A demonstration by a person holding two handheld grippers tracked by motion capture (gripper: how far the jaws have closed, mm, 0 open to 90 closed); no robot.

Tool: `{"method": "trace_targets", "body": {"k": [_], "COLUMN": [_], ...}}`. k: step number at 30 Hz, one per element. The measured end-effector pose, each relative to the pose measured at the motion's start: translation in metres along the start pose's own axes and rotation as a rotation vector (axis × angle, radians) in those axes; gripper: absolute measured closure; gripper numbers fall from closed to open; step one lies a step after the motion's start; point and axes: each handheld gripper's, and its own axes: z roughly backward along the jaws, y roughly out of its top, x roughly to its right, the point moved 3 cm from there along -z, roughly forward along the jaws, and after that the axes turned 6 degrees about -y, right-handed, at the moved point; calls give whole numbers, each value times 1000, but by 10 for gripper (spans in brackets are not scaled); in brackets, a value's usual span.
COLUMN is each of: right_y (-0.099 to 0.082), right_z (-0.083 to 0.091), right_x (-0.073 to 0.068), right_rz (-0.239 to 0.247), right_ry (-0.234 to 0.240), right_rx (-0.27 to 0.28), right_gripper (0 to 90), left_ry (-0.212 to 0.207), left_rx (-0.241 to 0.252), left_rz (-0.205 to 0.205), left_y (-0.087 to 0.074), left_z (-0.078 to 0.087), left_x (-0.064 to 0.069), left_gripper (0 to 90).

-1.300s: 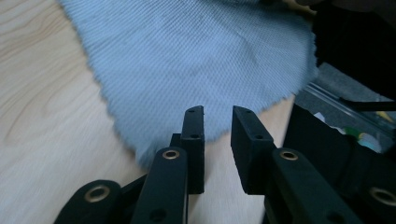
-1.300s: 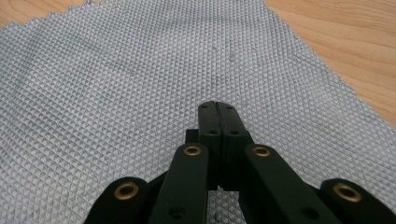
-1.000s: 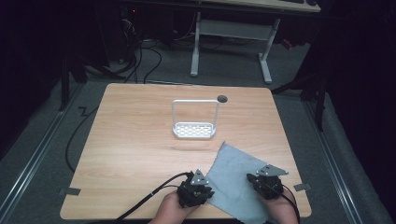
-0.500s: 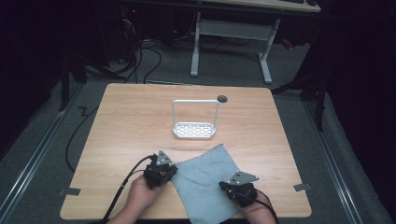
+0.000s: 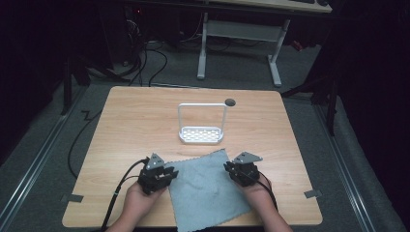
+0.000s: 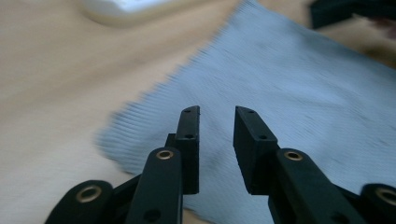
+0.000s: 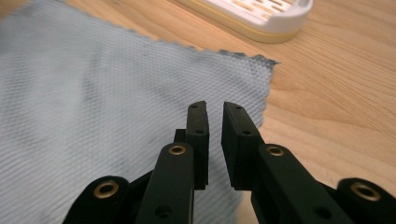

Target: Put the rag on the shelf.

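A grey-blue cloth (image 5: 208, 191) lies spread flat on the wooden table (image 5: 135, 121), near its front edge. My left gripper (image 5: 162, 176) sits at the cloth's left corner and my right gripper (image 5: 237, 170) at its right corner. In the left gripper view the jaws (image 6: 217, 116) stand apart over the cloth (image 6: 303, 93), nothing between them. In the right gripper view the jaws (image 7: 215, 112) show a narrow gap above the cloth's edge (image 7: 116, 93), also with nothing in it. Both pairs of jaws have just been opening.
A white wire rack (image 5: 202, 126) with a perforated base (image 7: 261, 14) stands just beyond the cloth at mid-table. A small dark round hole (image 5: 230, 102) sits behind it. Cables trail off the table's front left. Desk legs stand on the floor beyond.
Both hands moved left and spread apart, dragging the cloth left until it lies flat. The jaws have let go of the cloth's corners.
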Motion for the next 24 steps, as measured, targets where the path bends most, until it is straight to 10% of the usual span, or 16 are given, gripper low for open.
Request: {"method": "trace_targets", "body": {"k": [6, 18, 24], "right_y": [-3, -44, -38], "right_z": [-13, 33, 45], "right_x": [4, -26, -15], "right_rz": [4, 37, -13], "right_ry": [-9, 74, 63], "right_rx": [-48, -10, 69], "right_gripper": [815, 805, 696], "left_ry": [-22, -26, 15], "left_rx": [-65, -45, 31], "left_rz": [-49, -1, 26], "left_y": [-10, -31, -26], "left_z": [-14, 15, 21], "left_x": [8, -6, -16], "left_gripper": [701, 726, 647]}}
